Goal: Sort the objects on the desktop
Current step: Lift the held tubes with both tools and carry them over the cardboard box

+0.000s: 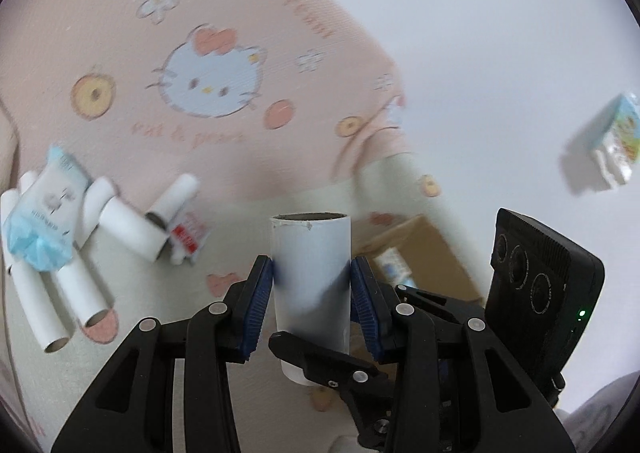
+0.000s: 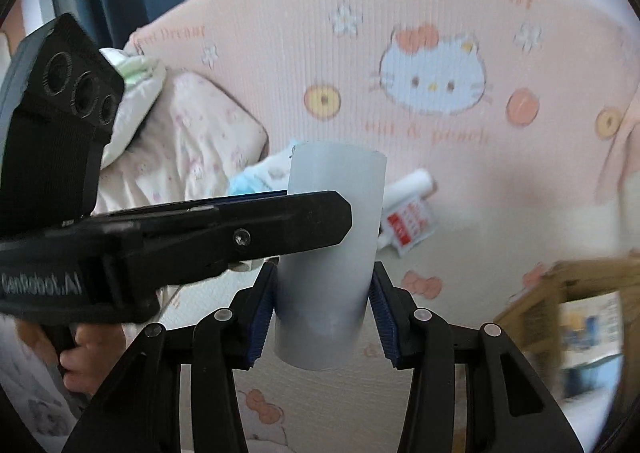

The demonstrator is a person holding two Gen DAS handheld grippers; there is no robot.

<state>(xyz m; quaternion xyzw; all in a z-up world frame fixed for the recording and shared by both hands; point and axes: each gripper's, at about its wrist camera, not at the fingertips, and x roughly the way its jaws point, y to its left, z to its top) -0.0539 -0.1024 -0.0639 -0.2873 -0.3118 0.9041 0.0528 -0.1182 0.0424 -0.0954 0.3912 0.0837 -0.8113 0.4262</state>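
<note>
A cream printed bedsheet (image 1: 132, 365) carries white paper tubes (image 1: 80, 293) under a blue-white packet (image 1: 48, 221), with a cardboard box (image 1: 424, 253) well right of them.

Tubes (image 1: 80, 285) lie left of the box (image 1: 420, 253), seemingly under a packet (image 1: 48, 213).

A white cardboard tube (image 1: 310, 281) (image 2: 332, 253), open-ended and cylindrical, stands near upright at the centre of both wrist views, its grey inner rim visible at the top — it is pinched between blue pads on either side. In the left wrist view, at the lower left, more white cardboard tubes (image 1: 80, 261) lie scattered on their sides, some touching. A white and pale-blue soft plastic packet (image 1: 46, 221) rests across them. Just right of that heap lies a small white packet with red print (image 1: 188, 235) (image 2: 408, 227) — beside one tube's open end.
</note>
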